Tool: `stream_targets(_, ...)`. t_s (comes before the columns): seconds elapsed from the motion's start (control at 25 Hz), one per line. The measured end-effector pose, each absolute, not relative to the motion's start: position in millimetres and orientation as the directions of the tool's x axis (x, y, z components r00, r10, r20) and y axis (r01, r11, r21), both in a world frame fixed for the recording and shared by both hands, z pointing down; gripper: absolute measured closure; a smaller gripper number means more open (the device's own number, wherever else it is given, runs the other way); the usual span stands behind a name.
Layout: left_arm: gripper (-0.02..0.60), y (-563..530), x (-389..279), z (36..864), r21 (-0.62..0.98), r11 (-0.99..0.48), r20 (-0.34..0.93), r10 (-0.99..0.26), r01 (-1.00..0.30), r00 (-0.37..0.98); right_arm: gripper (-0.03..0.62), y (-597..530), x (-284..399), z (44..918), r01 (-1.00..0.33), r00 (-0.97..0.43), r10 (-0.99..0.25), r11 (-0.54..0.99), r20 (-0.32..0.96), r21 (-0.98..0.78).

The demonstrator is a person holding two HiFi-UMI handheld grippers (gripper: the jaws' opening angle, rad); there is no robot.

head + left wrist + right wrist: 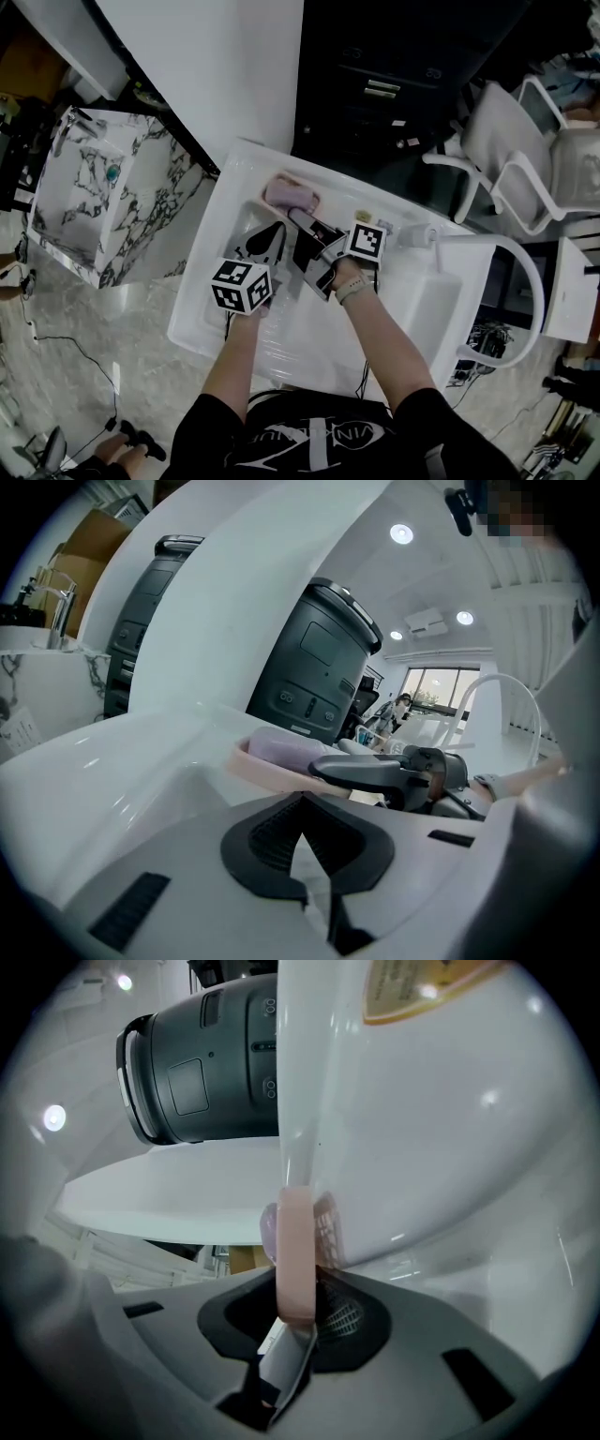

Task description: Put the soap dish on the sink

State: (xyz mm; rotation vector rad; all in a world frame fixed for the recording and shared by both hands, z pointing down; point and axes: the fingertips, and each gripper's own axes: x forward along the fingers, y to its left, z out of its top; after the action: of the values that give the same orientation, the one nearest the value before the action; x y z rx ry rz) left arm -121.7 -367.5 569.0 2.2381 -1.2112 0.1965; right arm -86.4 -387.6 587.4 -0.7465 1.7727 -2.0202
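Note:
A pink soap dish (292, 199) with a lilac bar of soap (281, 192) in it is at the far rim of the white sink (208, 286). My right gripper (302, 218) reaches in from the right and is shut on the dish's near rim. In the right gripper view the pink dish (295, 1241) stands edge-on between the pads of my right gripper (298, 1309). My left gripper (277, 231) hangs over the basin just left of the dish, shut and empty. From the left gripper (302, 805) the dish (264, 763) and soap (286, 745) lie just ahead.
A marble-patterned box (94, 183) stands left of the sink. A black cabinet (394, 75) is behind it and white chairs (525, 155) are to the right. A curved white tube (536, 281) arcs over the sink's right side. A white panel (216, 66) leans at the back.

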Motion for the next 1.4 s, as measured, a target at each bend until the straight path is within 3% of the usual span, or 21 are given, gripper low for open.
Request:
stream_targets(0.6, 0.568, -373, -117, 573, 0.47, -0.407, 0.378, -0.709, -0.784, 0.595, 0.499, -388, -86, 586, -0.062, -0.795, -0.587, -0.17, 0.152, -0.983)
stream_targets(1.04, 0.568, -374, -114, 572, 0.505, -0.399, 0.362, -0.707, -0.765, 0.608, 0.379, -386, -83, 579, -0.044, -0.793, -0.592, -0.177, 0.142, -0.983)
stream_targets(1.4, 0.567, -377, -108, 574, 0.519, -0.396, 0.37, -0.695, -0.758, 0.616, 0.364, -377, -76, 585, -0.086, -0.796, -0.575, -0.198, 0.187, -0.976)
